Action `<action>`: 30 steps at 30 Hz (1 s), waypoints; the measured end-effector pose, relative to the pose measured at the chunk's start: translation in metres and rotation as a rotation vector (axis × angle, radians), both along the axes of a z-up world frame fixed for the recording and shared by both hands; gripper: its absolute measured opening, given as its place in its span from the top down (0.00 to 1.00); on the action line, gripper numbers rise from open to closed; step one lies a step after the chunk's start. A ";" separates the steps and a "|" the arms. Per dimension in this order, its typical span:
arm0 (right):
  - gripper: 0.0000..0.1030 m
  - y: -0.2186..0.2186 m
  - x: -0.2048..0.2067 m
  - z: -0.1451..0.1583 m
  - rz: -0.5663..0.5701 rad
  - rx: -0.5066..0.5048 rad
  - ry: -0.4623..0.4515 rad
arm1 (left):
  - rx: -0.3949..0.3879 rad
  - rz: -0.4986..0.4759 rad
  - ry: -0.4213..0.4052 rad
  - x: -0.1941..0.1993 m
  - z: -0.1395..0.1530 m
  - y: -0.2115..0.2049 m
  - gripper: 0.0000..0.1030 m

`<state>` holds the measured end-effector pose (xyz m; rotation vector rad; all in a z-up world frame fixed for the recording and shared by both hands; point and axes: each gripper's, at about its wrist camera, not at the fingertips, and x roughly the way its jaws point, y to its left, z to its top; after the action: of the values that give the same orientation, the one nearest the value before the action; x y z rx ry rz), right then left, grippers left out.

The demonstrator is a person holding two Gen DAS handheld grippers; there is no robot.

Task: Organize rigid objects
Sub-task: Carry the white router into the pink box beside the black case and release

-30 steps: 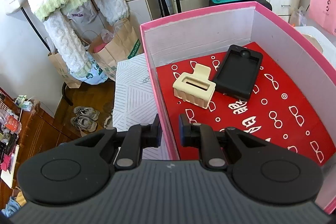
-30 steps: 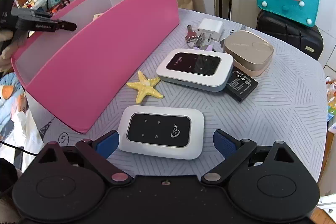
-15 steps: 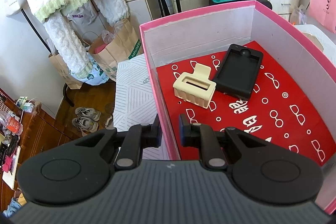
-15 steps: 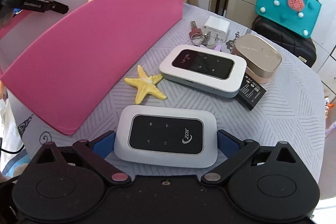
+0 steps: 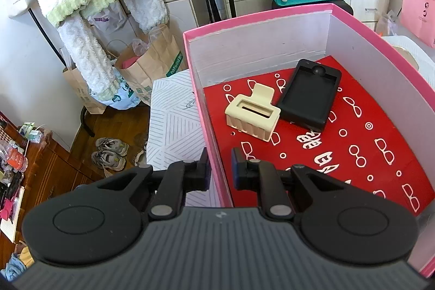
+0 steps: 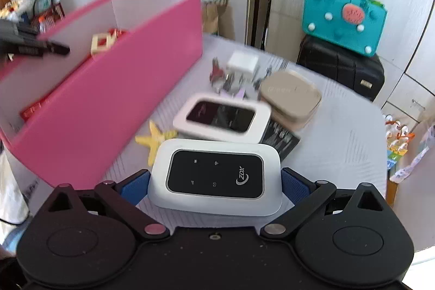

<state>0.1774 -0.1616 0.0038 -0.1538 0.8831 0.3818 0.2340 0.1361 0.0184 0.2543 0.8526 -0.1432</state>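
Observation:
My left gripper is shut on the near left wall of the pink box, one finger outside and one inside. On the box's red patterned floor lie a cream hair claw and a black phone case. My right gripper is shut on a white pocket router with a black screen, its blue pads pressing both short ends, and holds it a little above the table. The pink box stands to its left, with the left gripper at the box's rim.
On the striped tablecloth lie a yellow starfish, a second white router, a black battery, a gold case, a white charger plug and keys. Behind, a teal bag sits on a black suitcase.
My right gripper's pads closed onto the white router's ends and it rose off the cloth, covering part of the starfish and battery. The left gripper and box stayed put.

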 end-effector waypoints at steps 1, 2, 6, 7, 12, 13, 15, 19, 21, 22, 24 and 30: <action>0.01 0.000 0.001 0.008 0.006 0.007 -0.019 | 0.004 -0.001 -0.001 0.000 0.000 0.000 0.87; 0.01 0.001 0.001 0.017 0.016 0.014 -0.039 | 0.010 -0.002 -0.003 0.000 0.000 -0.001 0.88; 0.01 0.017 0.000 0.053 0.090 0.020 -0.132 | 0.003 0.006 -0.007 0.000 0.000 0.000 0.90; 0.01 0.023 0.000 0.062 0.114 0.019 -0.156 | -0.001 0.011 -0.008 -0.001 0.000 0.001 0.90; 0.01 0.073 0.020 0.086 0.266 -0.012 -0.196 | -0.006 0.021 -0.023 -0.002 0.000 0.002 0.92; 0.01 0.083 0.025 0.086 0.294 -0.024 -0.190 | -0.003 0.022 -0.027 -0.002 0.000 0.002 0.93; 0.01 0.108 0.038 0.082 0.356 -0.062 -0.170 | 0.002 0.027 -0.038 -0.004 0.000 0.001 0.94; 0.01 0.152 0.059 0.066 0.439 -0.140 -0.100 | -0.005 0.030 -0.040 -0.004 0.001 0.002 0.94; 0.01 0.171 0.070 0.053 0.476 -0.188 -0.056 | -0.010 0.032 -0.040 -0.004 0.001 0.002 0.94; 0.01 0.178 0.073 0.048 0.492 -0.210 -0.035 | -0.012 0.032 -0.041 -0.004 0.001 0.003 0.94; 0.01 0.192 0.081 0.036 0.521 -0.255 0.010 | -0.014 0.034 -0.041 -0.004 0.001 0.003 0.94; 0.01 0.215 0.094 0.009 0.571 -0.346 0.168 | -0.014 0.034 -0.041 -0.004 0.001 0.003 0.94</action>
<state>0.2715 0.0537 0.0125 -0.7103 1.0616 0.7792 0.2300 0.1386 0.0190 0.2291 0.8149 -0.1119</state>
